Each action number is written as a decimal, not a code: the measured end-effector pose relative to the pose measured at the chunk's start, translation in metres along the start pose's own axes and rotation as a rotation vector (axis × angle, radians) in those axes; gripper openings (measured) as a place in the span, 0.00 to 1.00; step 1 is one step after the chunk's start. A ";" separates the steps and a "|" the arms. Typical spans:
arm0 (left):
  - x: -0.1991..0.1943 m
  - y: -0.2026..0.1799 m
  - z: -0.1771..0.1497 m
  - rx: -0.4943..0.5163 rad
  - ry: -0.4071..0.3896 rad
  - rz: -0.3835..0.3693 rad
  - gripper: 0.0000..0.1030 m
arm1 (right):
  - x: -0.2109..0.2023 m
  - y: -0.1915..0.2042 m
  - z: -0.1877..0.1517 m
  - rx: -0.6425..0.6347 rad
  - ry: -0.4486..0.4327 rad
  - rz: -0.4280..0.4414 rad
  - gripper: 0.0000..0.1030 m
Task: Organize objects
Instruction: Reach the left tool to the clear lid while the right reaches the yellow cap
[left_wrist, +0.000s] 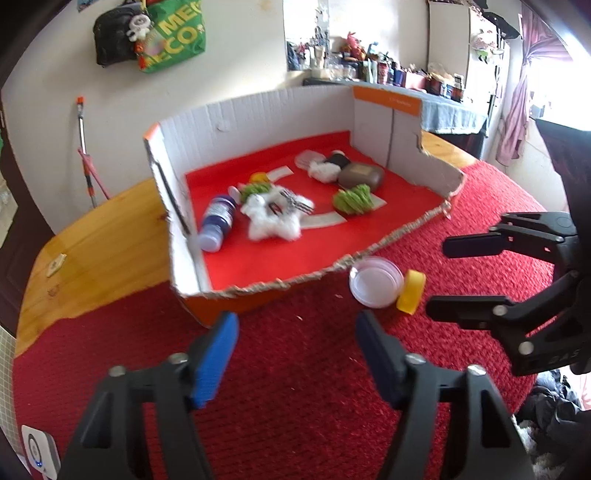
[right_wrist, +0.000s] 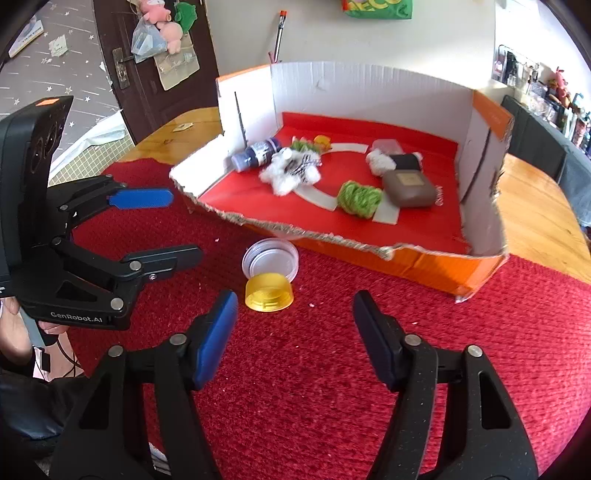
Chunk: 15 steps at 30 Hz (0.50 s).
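Here, both the left gripper (left_wrist: 295, 349) and the right gripper (right_wrist: 293, 332) are hovering open and empty over the red cloth (right_wrist: 332, 369), the yellow cap (right_wrist: 269, 296) and clear lid (right_wrist: 271, 258) are lying touching just beyond, and the cardboard box (right_wrist: 480, 266) is sitting farther back.

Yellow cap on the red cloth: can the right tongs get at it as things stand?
Probably yes. The yellow cap lies outside the cardboard box, touching the clear lid, with bare cloth before the open right tongs.
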<state>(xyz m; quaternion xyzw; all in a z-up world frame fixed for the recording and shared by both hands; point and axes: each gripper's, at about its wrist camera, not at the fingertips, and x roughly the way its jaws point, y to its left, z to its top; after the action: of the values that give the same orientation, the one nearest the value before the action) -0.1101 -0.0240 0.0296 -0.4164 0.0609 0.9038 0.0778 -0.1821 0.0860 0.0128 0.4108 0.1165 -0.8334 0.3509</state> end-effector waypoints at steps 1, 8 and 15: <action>0.002 -0.001 -0.001 0.003 0.005 -0.007 0.57 | 0.003 0.001 -0.001 -0.001 0.005 0.003 0.60; 0.012 -0.011 -0.002 0.031 0.026 -0.033 0.53 | 0.017 0.001 0.002 0.005 0.019 0.018 0.58; 0.015 -0.020 0.003 0.059 0.026 -0.053 0.53 | 0.012 -0.019 0.002 0.058 0.000 -0.046 0.58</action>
<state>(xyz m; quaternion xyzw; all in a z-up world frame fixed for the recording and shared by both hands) -0.1179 -0.0024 0.0193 -0.4269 0.0776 0.8938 0.1131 -0.2020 0.0930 0.0031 0.4181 0.1018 -0.8442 0.3195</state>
